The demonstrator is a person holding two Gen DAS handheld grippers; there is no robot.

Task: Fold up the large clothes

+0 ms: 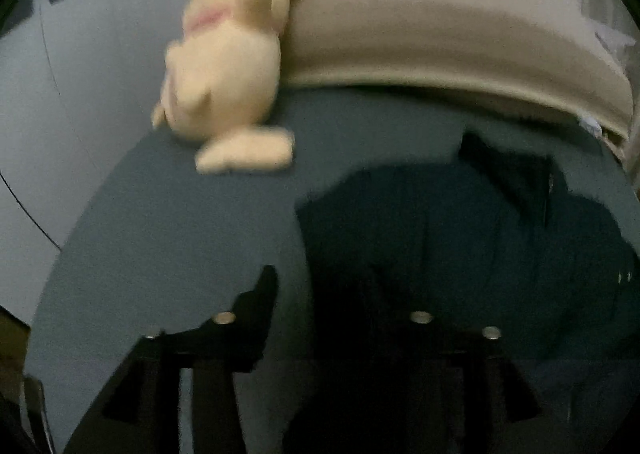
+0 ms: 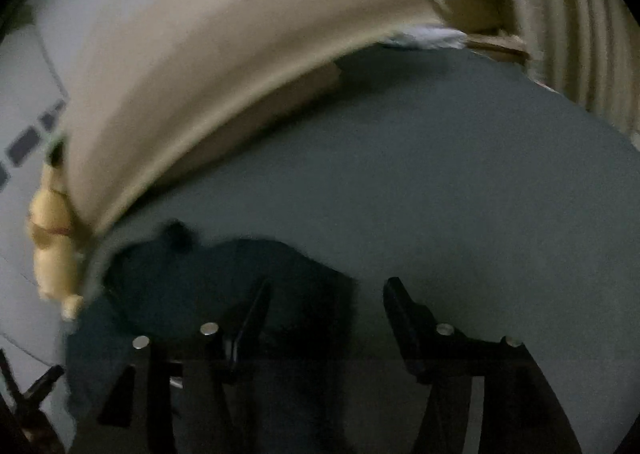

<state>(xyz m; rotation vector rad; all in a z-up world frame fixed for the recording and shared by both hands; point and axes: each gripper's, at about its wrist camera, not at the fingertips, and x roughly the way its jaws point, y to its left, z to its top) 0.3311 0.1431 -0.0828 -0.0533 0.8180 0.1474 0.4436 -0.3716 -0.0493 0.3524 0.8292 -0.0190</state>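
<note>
Dark garment (image 1: 460,238) flat on blue bed (image 1: 180,222); both grippers' fingers (image 2: 400,306) apart, holding nothing.

Dim light. Bed with blue-grey sheet (image 1: 168,238), beige padded headboard (image 1: 440,46) behind it. Pale wall (image 1: 100,54) with row of dark rectangles. Cream plush toy (image 1: 224,86) against headboard. Ribbed curtain (image 2: 580,34) at right.

Both wrist views angled down, close over one bed (image 1: 160,214).

Bedroom: bed (image 1: 160,214), headboard (image 1: 440,46), plush toy (image 1: 224,86).
</note>
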